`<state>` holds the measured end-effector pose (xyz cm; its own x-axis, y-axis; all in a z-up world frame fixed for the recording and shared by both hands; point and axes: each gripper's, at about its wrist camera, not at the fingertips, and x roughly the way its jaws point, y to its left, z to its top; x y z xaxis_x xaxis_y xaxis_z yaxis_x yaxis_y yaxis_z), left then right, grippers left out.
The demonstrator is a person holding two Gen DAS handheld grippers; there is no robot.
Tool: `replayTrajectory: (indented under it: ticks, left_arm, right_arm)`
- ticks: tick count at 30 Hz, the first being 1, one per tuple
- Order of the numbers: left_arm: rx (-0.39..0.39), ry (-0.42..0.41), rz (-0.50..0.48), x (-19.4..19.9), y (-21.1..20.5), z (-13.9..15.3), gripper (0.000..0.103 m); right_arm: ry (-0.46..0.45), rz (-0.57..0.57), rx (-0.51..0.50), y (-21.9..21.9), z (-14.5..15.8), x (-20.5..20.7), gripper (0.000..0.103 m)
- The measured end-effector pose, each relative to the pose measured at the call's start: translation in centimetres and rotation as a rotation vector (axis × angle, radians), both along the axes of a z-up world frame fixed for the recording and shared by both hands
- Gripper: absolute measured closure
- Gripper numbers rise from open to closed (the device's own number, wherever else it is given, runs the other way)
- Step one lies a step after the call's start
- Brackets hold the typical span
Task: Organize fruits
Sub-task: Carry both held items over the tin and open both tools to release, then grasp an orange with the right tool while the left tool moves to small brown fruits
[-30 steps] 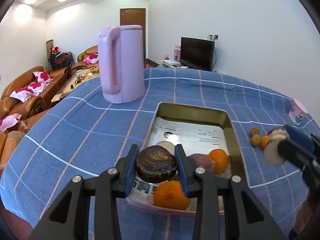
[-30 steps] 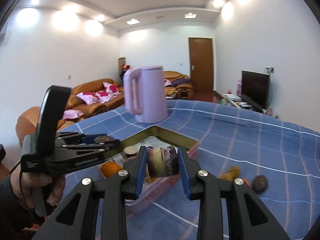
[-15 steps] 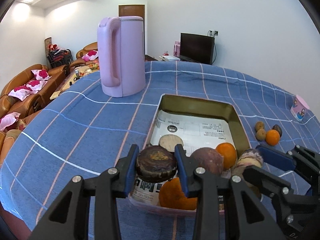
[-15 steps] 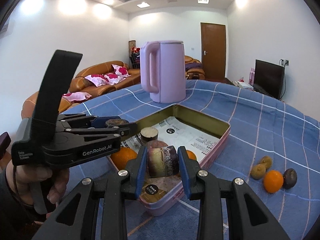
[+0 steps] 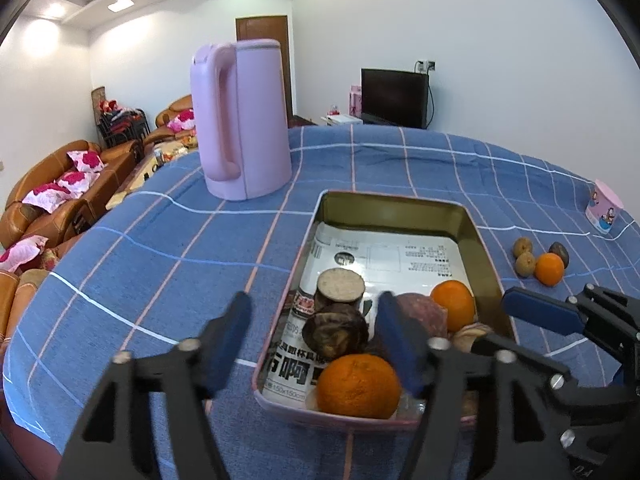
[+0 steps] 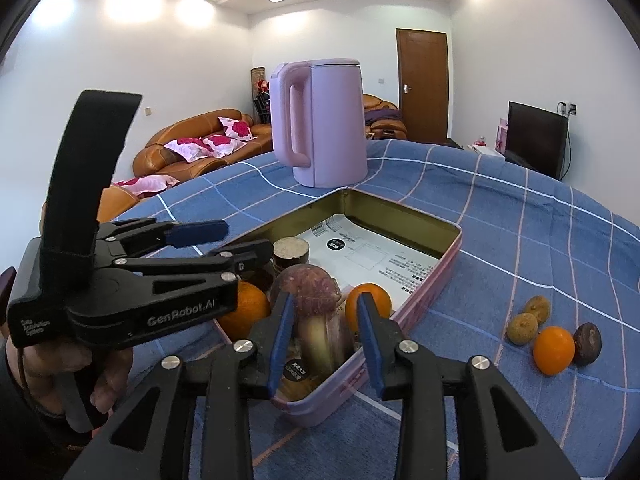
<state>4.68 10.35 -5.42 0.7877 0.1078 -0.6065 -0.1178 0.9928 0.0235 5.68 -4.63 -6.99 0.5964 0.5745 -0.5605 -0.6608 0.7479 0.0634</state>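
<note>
Resting in the pink rectangular metal tin (image 5: 486,258), a dark wrinkled round fruit (image 5: 335,332) sits between the left gripper (image 5: 312,344)'s just-opened jaws; the right gripper (image 6: 322,332) has been loosening around a purple cut fruit (image 6: 316,320); blue checked tablecloth (image 5: 160,256), living room.

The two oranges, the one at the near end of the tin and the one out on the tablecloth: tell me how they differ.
Place: the tin orange lies inside the pink tin; the cloth orange sits on the blue tablecloth.
Neighbours: the tin orange is next to a dark cut fruit piece; the cloth orange sits among two small brown fruits and a dark round fruit.
Look: the tin orange looks bigger, being nearer the camera.
Both are whole and bright orange.
</note>
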Motion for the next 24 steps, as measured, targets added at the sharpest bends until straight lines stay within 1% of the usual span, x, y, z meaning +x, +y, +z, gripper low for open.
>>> replayTrajectory:
  ticks: [1, 2, 7, 10, 15, 19, 24]
  left_arm:
    - [0.001, -0.006, -0.003, -0.1, -0.1, 0.1, 0.029]
    - [0.002, -0.013, -0.006, -0.2, -0.2, 0.3, 0.028]
    - [-0.007, -0.029, 0.005, -0.5, 0.0, 0.9, 0.027]
    - [-0.016, -0.039, 0.011, -0.7, -0.3, 1.2, 0.021]
    - [-0.010, -0.041, -0.032, -0.7, -2.5, 1.5, 0.021]
    - [-0.003, -0.036, -0.090, -0.3, -5.4, 1.6, 0.021]
    - [0.006, -0.012, -0.161, 0.4, -9.3, 1.4, 0.021]
  right_arm:
    - [-0.001, -0.002, 0.002, -0.1, 0.0, -0.1, 0.058]
    - [-0.002, -0.005, 0.004, -0.2, 0.1, -0.1, 0.056]
    - [-0.005, -0.025, 0.019, -1.2, 0.2, -0.3, 0.056]
    - [-0.005, -0.047, 0.019, -2.3, 0.2, -0.3, 0.056]
    - [-0.022, -0.127, 0.011, -6.4, 0.4, -0.4, 0.056]
    - [-0.020, -0.233, 0.003, -10.7, 0.5, 0.0, 0.056]
    - [-0.014, -0.334, 0.015, -15.0, 0.6, 0.5, 0.055]
